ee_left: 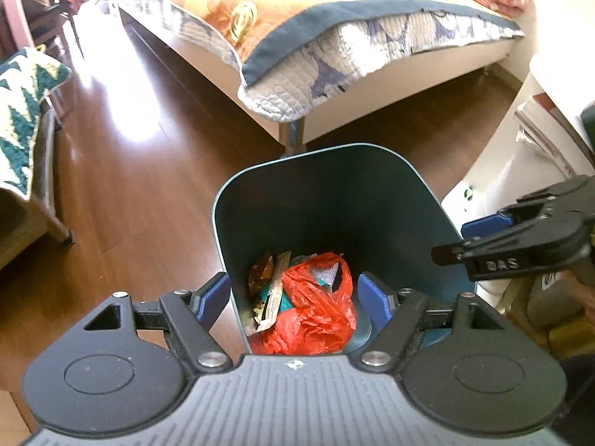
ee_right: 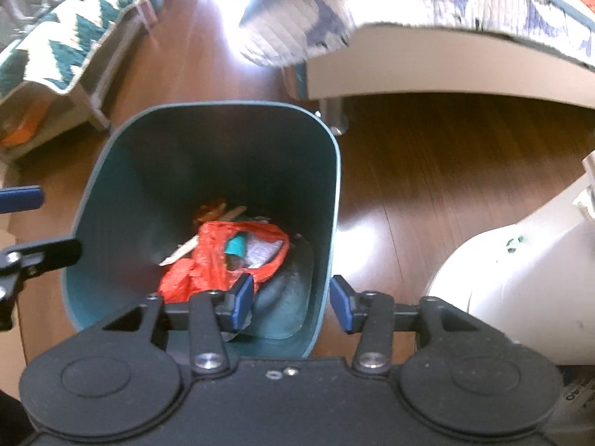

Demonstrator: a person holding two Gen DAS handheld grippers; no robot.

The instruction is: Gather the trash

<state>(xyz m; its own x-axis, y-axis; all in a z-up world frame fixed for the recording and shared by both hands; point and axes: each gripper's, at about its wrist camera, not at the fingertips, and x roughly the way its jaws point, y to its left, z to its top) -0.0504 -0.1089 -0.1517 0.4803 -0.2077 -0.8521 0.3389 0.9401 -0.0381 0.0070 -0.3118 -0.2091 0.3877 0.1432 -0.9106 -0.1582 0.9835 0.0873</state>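
A tall teal plastic waste bin with rounded corners (ee_left: 372,186) stands on the brown wooden floor (ee_left: 148,193), just beside the leg of a low cream bed frame (ee_left: 390,85) whose quilted blue-and-white coverlet (ee_left: 316,70) hangs over the edge above the bin. At the bottom of the bin lies a crumpled red plastic bag (ee_left: 316,308), its mouth gaping around a teal scrap and some paper, with an orange snack wrapper (ee_left: 260,271) and a pale printed paper strip (ee_left: 277,290) tucked against it on the side away from the bed. The left gripper (ee_left: 293,297) hovers over the bin's near rim with its blue-padded jaws spread wide and nothing between them. The right gripper (ee_right: 292,303) hangs over the same rim, jaws parted and empty, one pad inside the bin wall and one outside; it also shows at the right of the left wrist view. Both point steeply down into the bin, probably because the trash belongs there. The rubbish looks already deposited, so the next job is likely finding more litter elsewhere. A white rounded appliance (ee_right: 520,278) sits near the bin, opposite a green zigzag blanket (ee_right: 74,29)
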